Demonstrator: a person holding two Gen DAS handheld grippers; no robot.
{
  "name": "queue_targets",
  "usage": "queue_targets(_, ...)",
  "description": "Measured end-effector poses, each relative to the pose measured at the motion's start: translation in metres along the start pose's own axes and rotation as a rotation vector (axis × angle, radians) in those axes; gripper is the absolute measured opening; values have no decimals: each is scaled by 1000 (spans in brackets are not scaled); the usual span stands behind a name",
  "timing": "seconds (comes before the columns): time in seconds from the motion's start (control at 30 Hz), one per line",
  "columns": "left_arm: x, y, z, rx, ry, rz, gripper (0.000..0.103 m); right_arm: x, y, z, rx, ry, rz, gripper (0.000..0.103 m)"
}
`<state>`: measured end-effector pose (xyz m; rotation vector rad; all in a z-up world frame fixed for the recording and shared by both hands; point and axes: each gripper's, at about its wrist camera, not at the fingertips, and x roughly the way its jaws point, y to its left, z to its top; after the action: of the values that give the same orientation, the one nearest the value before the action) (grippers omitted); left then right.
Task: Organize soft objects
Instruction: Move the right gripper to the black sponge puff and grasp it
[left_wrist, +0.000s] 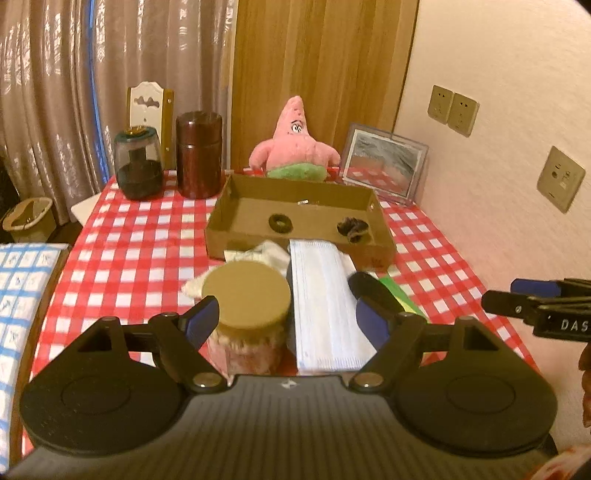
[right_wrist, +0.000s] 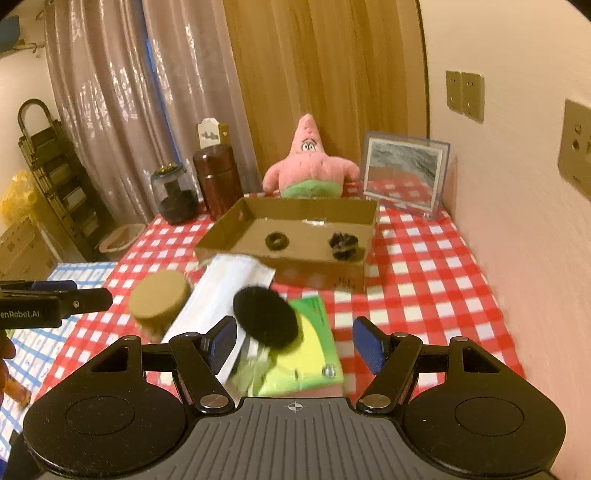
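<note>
An open cardboard box (left_wrist: 218, 236) (right_wrist: 317, 273) sits mid-table with a black ring-shaped hair tie (left_wrist: 280, 222) (right_wrist: 277, 240) and a dark scrunchie (left_wrist: 352, 229) (right_wrist: 344, 244) inside. In front of it lie a pack of face masks (left_wrist: 325, 306) (right_wrist: 221, 291), a white cloth (left_wrist: 269, 253), a tan-lidded jar (left_wrist: 246, 301) (right_wrist: 159, 298), a black round pad (right_wrist: 265, 318) (left_wrist: 369, 290) and a green sponge pack (right_wrist: 310, 354). My left gripper (left_wrist: 286, 319) is open above the jar and masks. My right gripper (right_wrist: 295, 343) is open above the pad and sponge.
A pink star plush (left_wrist: 293, 142) (right_wrist: 310, 162) sits behind the box, a picture frame (left_wrist: 384, 164) (right_wrist: 404, 171) to its right by the wall. A dark jar (left_wrist: 138, 166) and a brown canister (left_wrist: 198, 155) stand at the back left. Red checked cloth (left_wrist: 129, 251) covers the table.
</note>
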<state>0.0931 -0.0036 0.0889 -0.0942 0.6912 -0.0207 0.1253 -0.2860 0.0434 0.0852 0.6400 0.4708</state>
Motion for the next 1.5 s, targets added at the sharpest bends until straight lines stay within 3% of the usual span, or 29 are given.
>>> queue_targets(0.33,0,-8,-31,15,55,-6,80,-2,1,-24,-24,30,15,69)
queue_targets(0.63,13,-15,-31,38,65,-12,80,14,-2,-21,-65,51,34,69)
queue_targets(1.1,44,-9,-19,61,69,-12,80,75,0,-13,-203,124,106,69)
queue_targets(1.23,54,-5,-17,55,75,-17,80,94,0,-8,-240,140,133,76)
queue_targets(1.5,69,0,-12,63,74,-14,80,131,-5,2,-259,173,203,77)
